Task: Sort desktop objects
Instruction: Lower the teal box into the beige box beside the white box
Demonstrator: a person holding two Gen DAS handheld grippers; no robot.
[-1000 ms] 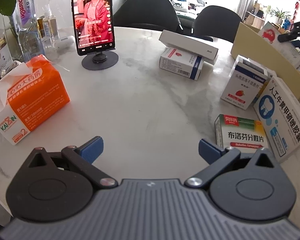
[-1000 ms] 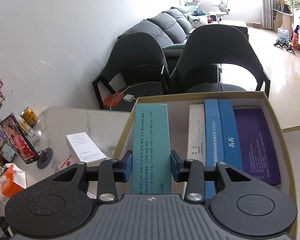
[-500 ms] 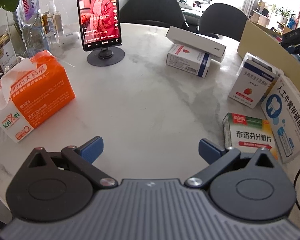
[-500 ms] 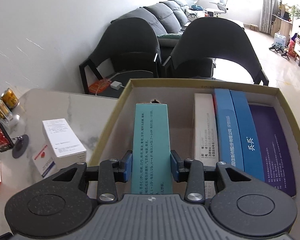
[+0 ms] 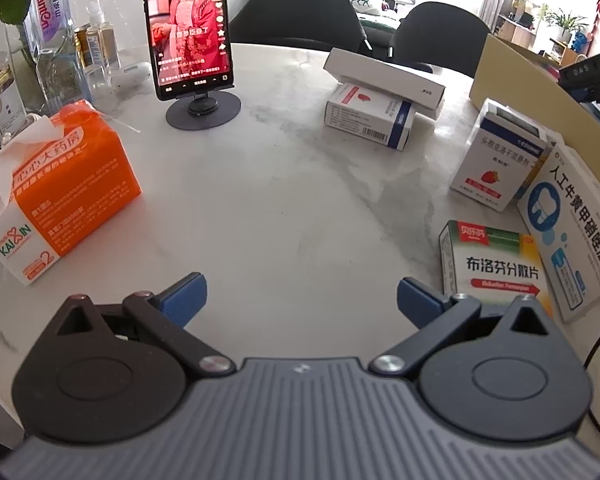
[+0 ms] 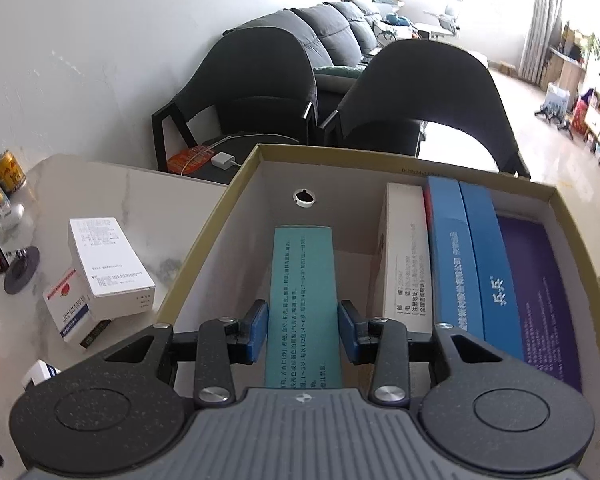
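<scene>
My right gripper (image 6: 302, 334) is shut on a teal box (image 6: 303, 284) and holds it inside the cardboard box (image 6: 216, 236), left of a white box (image 6: 406, 256), two blue boxes (image 6: 466, 264) and a purple one (image 6: 538, 296). My left gripper (image 5: 300, 298) is open and empty above the marble table (image 5: 280, 208). On the table to its right lie a green-and-yellow medicine box (image 5: 496, 264), a white-and-blue box (image 5: 576, 224) and a strawberry box (image 5: 496, 160). Two stacked boxes (image 5: 376, 108) lie farther back.
An orange tissue pack (image 5: 56, 196) sits at the left. A phone on a stand (image 5: 192, 36), bottles (image 5: 56, 36) and a plant stand at the back left. The cardboard box wall (image 5: 532, 88) rises at the right. Black chairs (image 6: 416, 96) stand beyond the table.
My right gripper has lowered the teal box down into the cardboard box. My left gripper has shifted slightly left and stays open.
</scene>
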